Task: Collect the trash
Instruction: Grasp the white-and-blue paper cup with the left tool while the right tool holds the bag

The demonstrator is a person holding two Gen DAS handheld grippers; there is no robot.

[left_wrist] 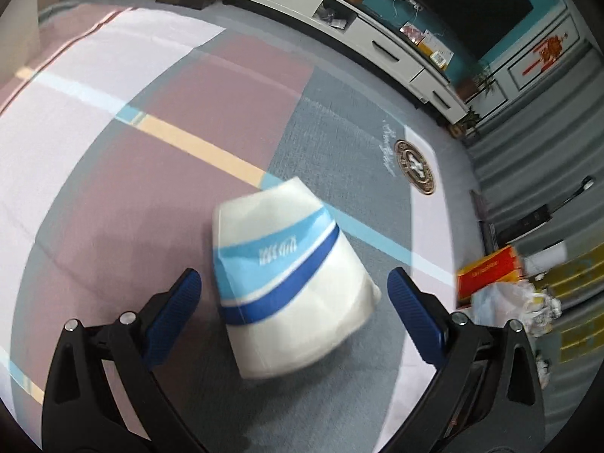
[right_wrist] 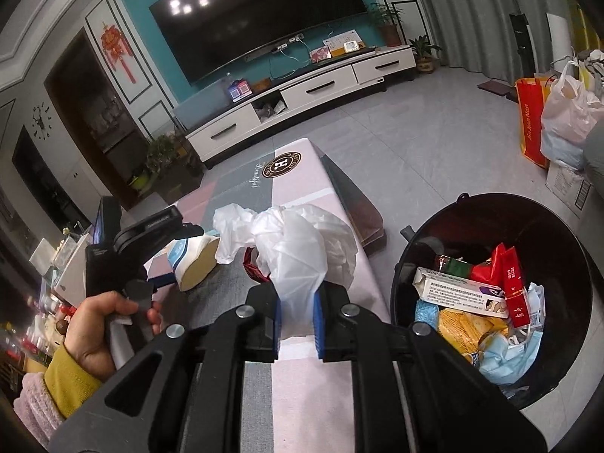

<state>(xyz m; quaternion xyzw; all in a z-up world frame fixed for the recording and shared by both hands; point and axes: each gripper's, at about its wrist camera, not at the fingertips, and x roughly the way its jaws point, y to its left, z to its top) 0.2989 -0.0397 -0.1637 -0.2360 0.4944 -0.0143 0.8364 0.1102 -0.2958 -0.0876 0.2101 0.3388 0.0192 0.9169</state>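
A white tissue pack (left_wrist: 290, 283) with blue bands lies on the patterned table top (left_wrist: 188, 94). My left gripper (left_wrist: 294, 275) hangs over it, open, with one blue pad on each side and neither touching the pack. In the right wrist view my right gripper (right_wrist: 296, 302) is shut on a crumpled white plastic bag (right_wrist: 298, 249) lifted over the table (right_wrist: 302, 173). A red wrapper (right_wrist: 253, 268) peeks out behind the bag. The tissue pack (right_wrist: 192, 260) lies to the left, beyond a person's hand (right_wrist: 98, 324) holding the other gripper. The black trash bin (right_wrist: 566, 234) stands at the right, holding several pieces of trash.
A white TV cabinet (right_wrist: 302, 94) runs along the far wall under a large screen. A red shopping bag (right_wrist: 530, 120) and filled plastic bags (right_wrist: 566, 113) sit on the floor at the right. Potted plants (right_wrist: 162, 158) stand by the cabinet's left end.
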